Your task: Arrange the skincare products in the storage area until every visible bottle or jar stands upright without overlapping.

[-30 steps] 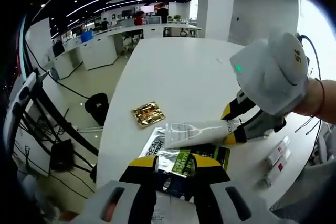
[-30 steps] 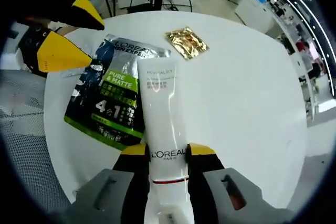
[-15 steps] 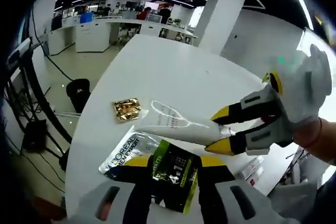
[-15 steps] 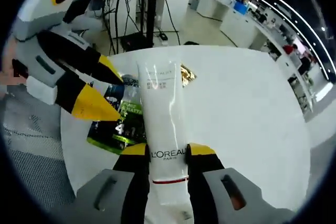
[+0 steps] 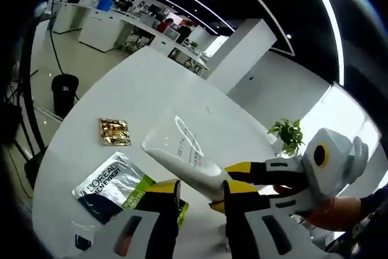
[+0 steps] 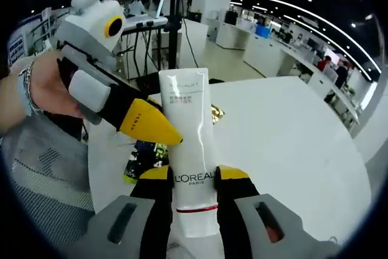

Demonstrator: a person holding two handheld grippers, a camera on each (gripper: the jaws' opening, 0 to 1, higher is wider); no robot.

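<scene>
White L'Oréal cream tube (image 6: pixel 187 131): held off the round white table (image 6: pixel 285 131) by the right gripper (image 6: pixel 194 180), whose yellow-tipped jaws clamp it on both sides at the printed lower body, just above the red band and cap end; the flat crimped end points away from the camera. In the left gripper view the same tube (image 5: pixel 185 159) runs slantwise above the table (image 5: pixel 151 95), the right gripper (image 5: pixel 242 177) closed on its cap end. Left gripper (image 5: pixel 200 189): jaws parted with nothing between them; one yellow tip (image 6: pixel 148 125) sits just beside the tube's upper body, contact uncertain. Handling, by judgement: light, soft-walled plastic that yields under squeeze, glossy and apt to slip or swing if gripped at the thin crimped end; the firmer shoulder near the cap is the better hold, and the cap (its only flat base) is what it would need to stand on. Green-and-silver L'Oréal Men Expert sachet (image 5: pixel 118 183): lying flat on the table below the tube; limp foil, unlikely to stand unaided. Small gold foil packet (image 5: pixel 114 131): flat on the table beyond the sachet, well apart from the tube; thin and light, best pinched at an edge. Surroundings: open office with desks beyond the table.
</scene>
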